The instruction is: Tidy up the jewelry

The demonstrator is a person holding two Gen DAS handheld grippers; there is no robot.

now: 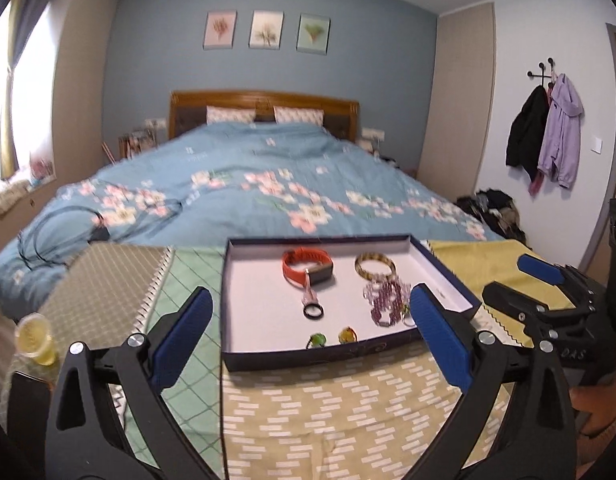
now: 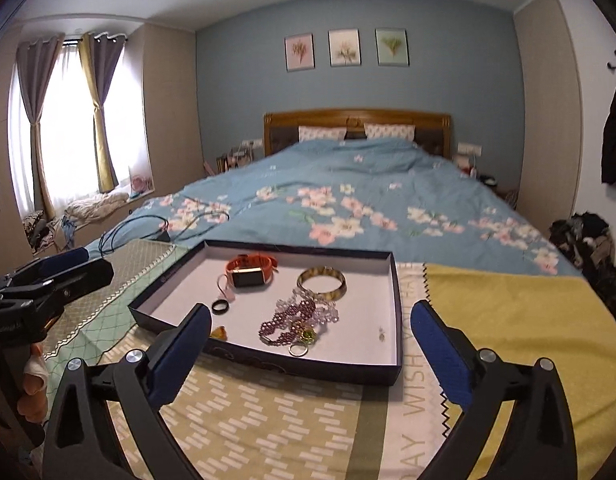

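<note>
Jewelry tray (image 1: 243, 304), right rings partly hidden; both tongs (image 1: 312, 336) (image 2: 312, 350) spread wide, empty.

Daylit bedroom, soft and slightly blurred
Daylight floods through the window (image 2: 73, 128), blown out to white between the curtains (image 2: 101, 112); the room is evenly bright, with faint shadows inside the tray (image 2: 392, 320). Both fisheye views bend walls and ceiling, go black at the corners, and smear the bed (image 1: 243, 176) with motion blur.

Two near, forward-and-down wrist views, side by side, both on the tray (image 1: 448, 276) (image 2: 396, 312).
</note>
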